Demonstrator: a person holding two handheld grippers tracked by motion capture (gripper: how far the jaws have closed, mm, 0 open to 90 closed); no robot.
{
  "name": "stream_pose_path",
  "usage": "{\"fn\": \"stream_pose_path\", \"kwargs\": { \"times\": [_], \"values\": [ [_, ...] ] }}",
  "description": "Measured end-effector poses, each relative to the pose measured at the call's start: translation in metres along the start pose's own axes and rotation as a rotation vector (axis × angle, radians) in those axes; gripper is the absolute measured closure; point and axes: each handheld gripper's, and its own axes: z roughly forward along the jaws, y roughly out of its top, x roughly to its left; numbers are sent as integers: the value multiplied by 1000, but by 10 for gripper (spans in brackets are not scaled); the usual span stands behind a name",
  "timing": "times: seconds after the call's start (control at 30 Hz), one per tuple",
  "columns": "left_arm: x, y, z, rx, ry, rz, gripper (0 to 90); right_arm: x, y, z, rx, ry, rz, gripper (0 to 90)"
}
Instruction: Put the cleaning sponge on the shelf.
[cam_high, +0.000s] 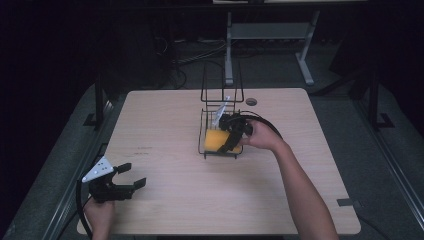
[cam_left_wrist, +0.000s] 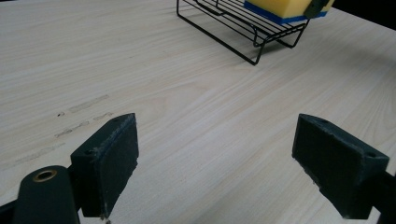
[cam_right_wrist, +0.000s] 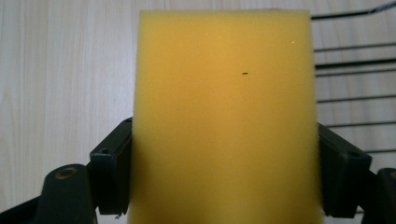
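Right hand-held gripper (cam_high: 227, 141) clamps a yellow sponge (cam_high: 217, 140) by its two long sides, holding it over the low front tray of a black wire rack (cam_high: 220, 107) that stands near the middle of the desk (cam_high: 165, 200). From above, the sponge is a small yellow block among thin black rods, and the rack's taller back section with looped uprights rises behind it.

The right gripper view brings out the sponge's (cam_right_wrist: 224, 116) fine, porous foam face and crisp rectangular outline, with a dark pad (cam_right_wrist: 112, 172) pressed against each edge and the rack's parallel wires (cam_right_wrist: 355, 98) running behind on one side.

The left gripper view catches what the others miss: a thin blue layer under the yellow foam (cam_left_wrist: 285, 9), and the rack's bent wire feet (cam_left_wrist: 257, 51) resting on pale, straight-grained wood.

Left hand-held gripper (cam_high: 129, 177) sits at the desk's near left corner, well apart from the rack, its jaws spread wide with nothing between them; its pads (cam_left_wrist: 109, 158) are matte, blocky and slightly worn at the edges.
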Motion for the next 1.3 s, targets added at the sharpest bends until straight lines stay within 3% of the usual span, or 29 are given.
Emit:
{"fn": "stream_pose_path", "kwargs": {
  "times": [0.23, 0.47, 0.97, 1.3],
  "values": [
    [1, 0, 0, -2, -3, -2, 141, -12, 9, 7, 11, 1, 9, 215],
    [2, 0, 0, -3, -6, -4, 141, -21, 5, 16, 24, 4, 34, 214],
    [1, 0, 0, -4, -7, -2, 141, -23, 5, 25, 53, -32, 27, 213],
    [1, 0, 0, -1, -5, -2, 141, -22, 5, 29, 50, -25, 32, 210]
  ]
}}
